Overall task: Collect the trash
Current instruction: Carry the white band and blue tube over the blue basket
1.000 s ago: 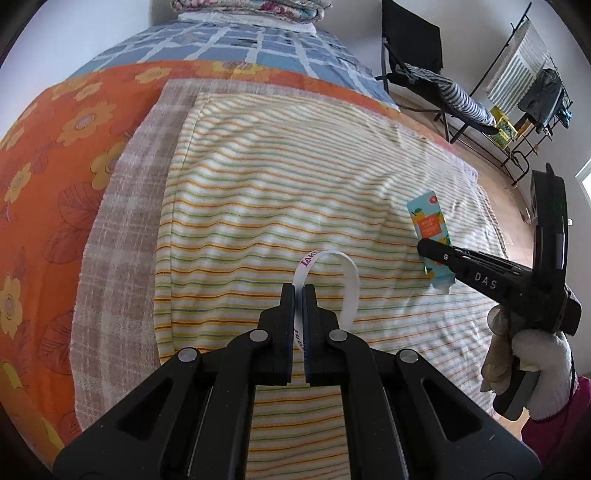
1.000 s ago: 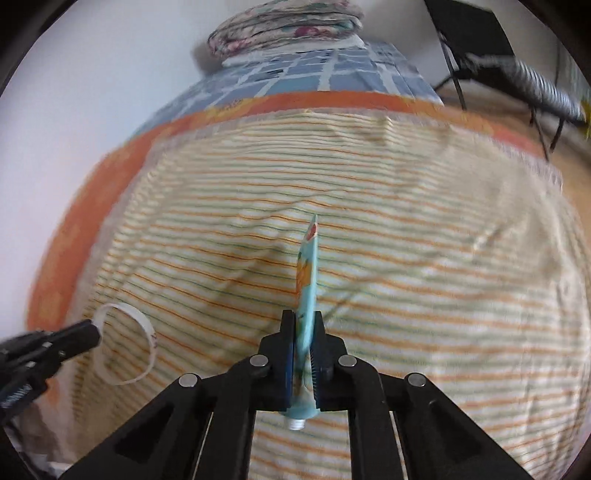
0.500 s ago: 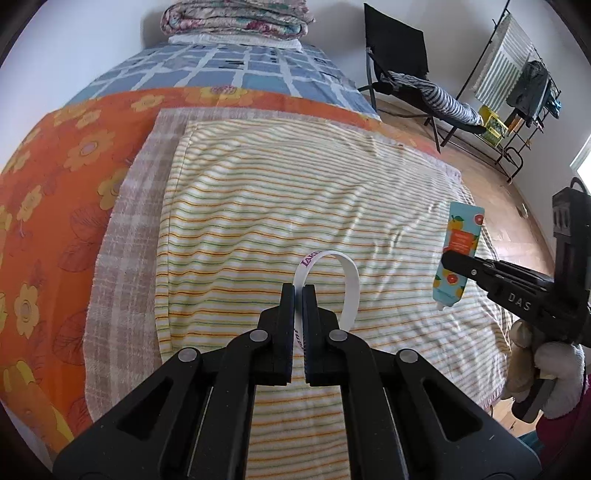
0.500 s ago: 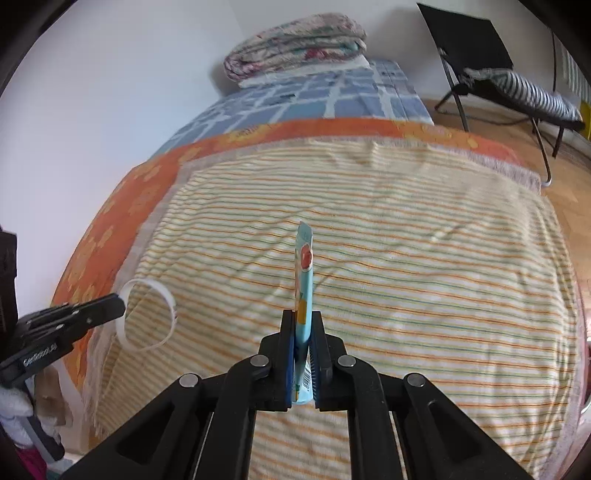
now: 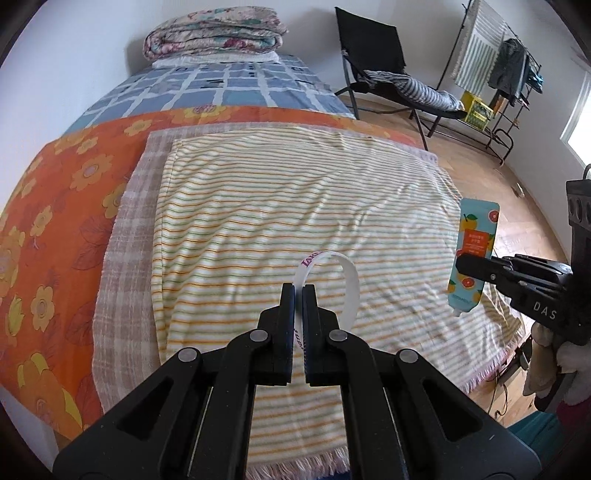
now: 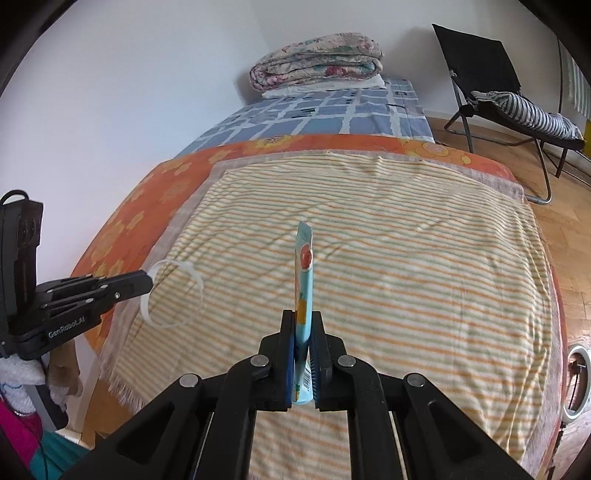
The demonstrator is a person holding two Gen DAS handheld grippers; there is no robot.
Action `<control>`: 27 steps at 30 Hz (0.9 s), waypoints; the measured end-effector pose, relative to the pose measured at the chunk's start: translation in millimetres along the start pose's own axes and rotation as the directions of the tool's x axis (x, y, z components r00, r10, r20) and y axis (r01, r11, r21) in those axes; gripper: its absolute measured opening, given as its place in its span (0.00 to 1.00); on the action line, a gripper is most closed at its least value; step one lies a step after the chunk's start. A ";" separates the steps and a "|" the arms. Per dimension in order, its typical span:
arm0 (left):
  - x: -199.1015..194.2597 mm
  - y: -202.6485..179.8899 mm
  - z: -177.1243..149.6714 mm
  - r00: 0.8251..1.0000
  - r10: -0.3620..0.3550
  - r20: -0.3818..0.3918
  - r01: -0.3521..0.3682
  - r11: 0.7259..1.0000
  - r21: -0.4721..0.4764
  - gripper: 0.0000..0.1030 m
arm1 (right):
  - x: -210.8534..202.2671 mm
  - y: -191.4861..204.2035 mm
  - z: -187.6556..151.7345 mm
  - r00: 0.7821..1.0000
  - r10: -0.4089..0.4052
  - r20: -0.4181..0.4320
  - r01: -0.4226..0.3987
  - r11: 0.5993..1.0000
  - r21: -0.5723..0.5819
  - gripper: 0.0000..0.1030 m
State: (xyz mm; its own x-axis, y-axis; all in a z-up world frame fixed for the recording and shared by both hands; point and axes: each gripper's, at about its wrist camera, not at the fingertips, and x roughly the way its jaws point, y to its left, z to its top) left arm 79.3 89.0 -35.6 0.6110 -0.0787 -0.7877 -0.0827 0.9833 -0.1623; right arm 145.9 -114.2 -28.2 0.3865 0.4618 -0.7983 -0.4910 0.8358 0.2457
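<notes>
My left gripper [image 5: 299,290] is shut on a white plastic strip loop [image 5: 343,273] with purple lettering, held above the striped blanket [image 5: 258,206]. The same loop [image 6: 173,291] hangs from the left gripper [image 6: 147,282] at the left of the right wrist view. My right gripper [image 6: 303,317] is shut on a light-blue tube with fruit pictures [image 6: 303,273], standing edge-on between its pads. In the left wrist view that tube [image 5: 472,251] shows its printed face, clamped by the right gripper [image 5: 460,263] beyond the bed's right edge.
The bed carries an orange flowered cover [image 5: 55,206], a blue checked sheet [image 5: 221,85] and folded quilts [image 5: 214,33] at the head. A black folding chair [image 5: 376,62] with striped cushion and a clothes rack [image 5: 495,66] stand on the wooden floor [image 5: 524,206] to the right. A ring light [image 6: 576,384] stands low right.
Both grippers have risen and drawn back from the bed with their items still clamped. The tube moved right past the blanket's edge. More of the room shows now.
</notes>
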 end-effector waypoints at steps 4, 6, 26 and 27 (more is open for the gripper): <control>-12.9 -13.4 -9.6 1.000 -0.006 0.017 0.006 1.000 0.026 0.01 | -11.0 3.3 -14.4 1.000 0.012 -0.005 -0.012 1.000 -0.006 0.05; -18.3 -20.0 -15.4 1.000 -0.010 0.023 0.009 0.999 0.040 0.01 | -16.5 5.2 -22.2 1.000 0.019 -0.006 -0.019 1.000 -0.007 0.05; -37.6 -59.5 -92.1 0.997 -0.078 -0.027 0.080 0.992 0.102 0.01 | -59.2 23.8 -101.0 0.997 0.060 -0.040 -0.061 0.997 -0.045 0.05; -38.0 -61.0 -96.0 0.996 -0.082 -0.032 0.085 0.991 0.102 0.01 | -61.3 25.0 -104.9 0.997 0.062 -0.040 -0.064 0.997 -0.047 0.05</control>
State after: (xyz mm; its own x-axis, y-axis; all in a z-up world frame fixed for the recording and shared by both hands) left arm -14.4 16.2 -52.9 0.5900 -0.1642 -0.7905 0.0504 0.9847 -0.1668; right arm 28.0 -152.7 -30.8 0.3235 0.5003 -0.8031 -0.5509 0.7897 0.2701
